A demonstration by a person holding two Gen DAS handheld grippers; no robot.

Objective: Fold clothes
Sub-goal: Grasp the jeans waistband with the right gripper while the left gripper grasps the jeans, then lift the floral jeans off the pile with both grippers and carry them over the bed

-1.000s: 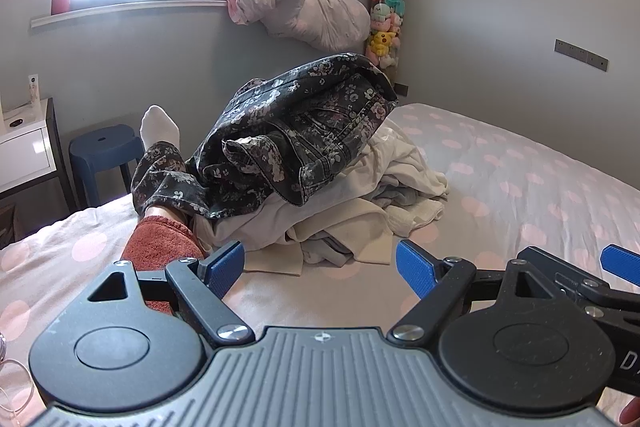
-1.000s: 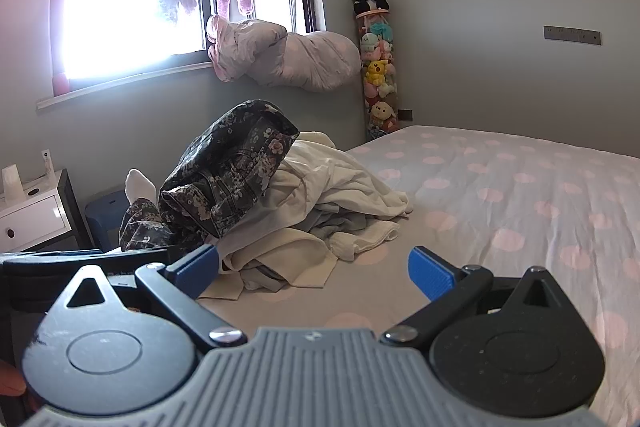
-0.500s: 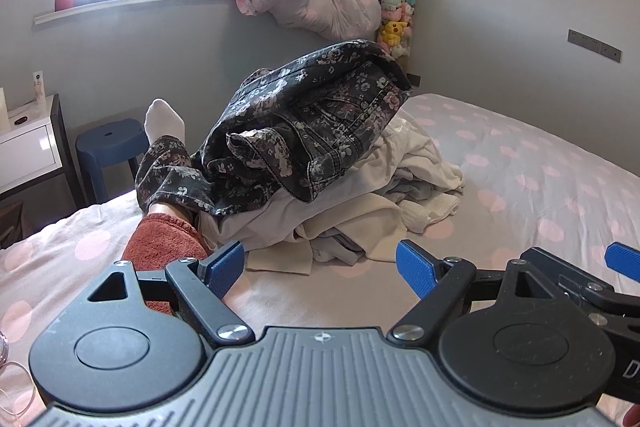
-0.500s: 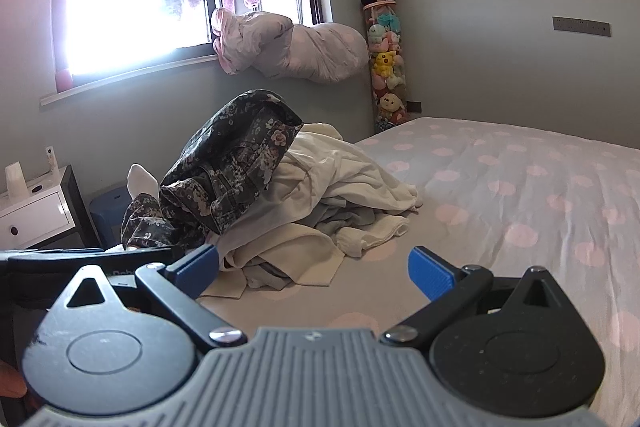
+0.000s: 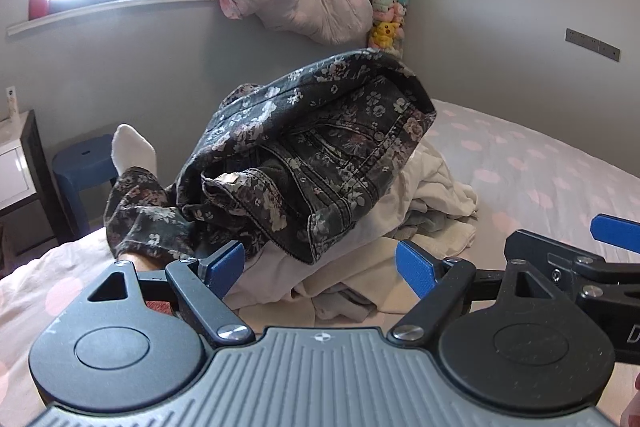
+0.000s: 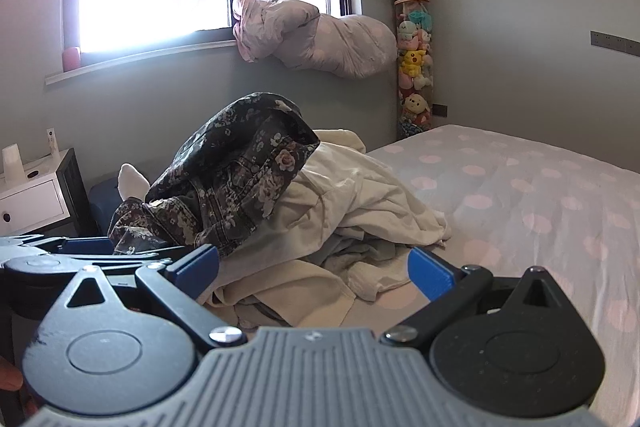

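A pile of clothes lies on the bed. On top is a dark floral denim garment (image 5: 312, 155), also in the right wrist view (image 6: 240, 179). Under it are cream and white garments (image 5: 436, 187), also in the right wrist view (image 6: 360, 203). My left gripper (image 5: 320, 263) is open and empty, just short of the pile's near edge. My right gripper (image 6: 314, 263) is open and empty, close to the cream cloth. The right gripper's blue finger (image 5: 612, 231) shows at the right edge of the left wrist view.
The bed sheet (image 6: 540, 195) is grey with pink dots and runs to the right. A leg in floral trousers with a white sock (image 5: 132, 151) lies left of the pile. A blue stool (image 5: 80, 163) and white nightstand (image 6: 32, 195) stand left. A pink bundle (image 6: 320, 39) hangs from the windowsill.
Both grippers have moved forward toward the clothes pile, which now looks larger and nearer. Both stayed open.
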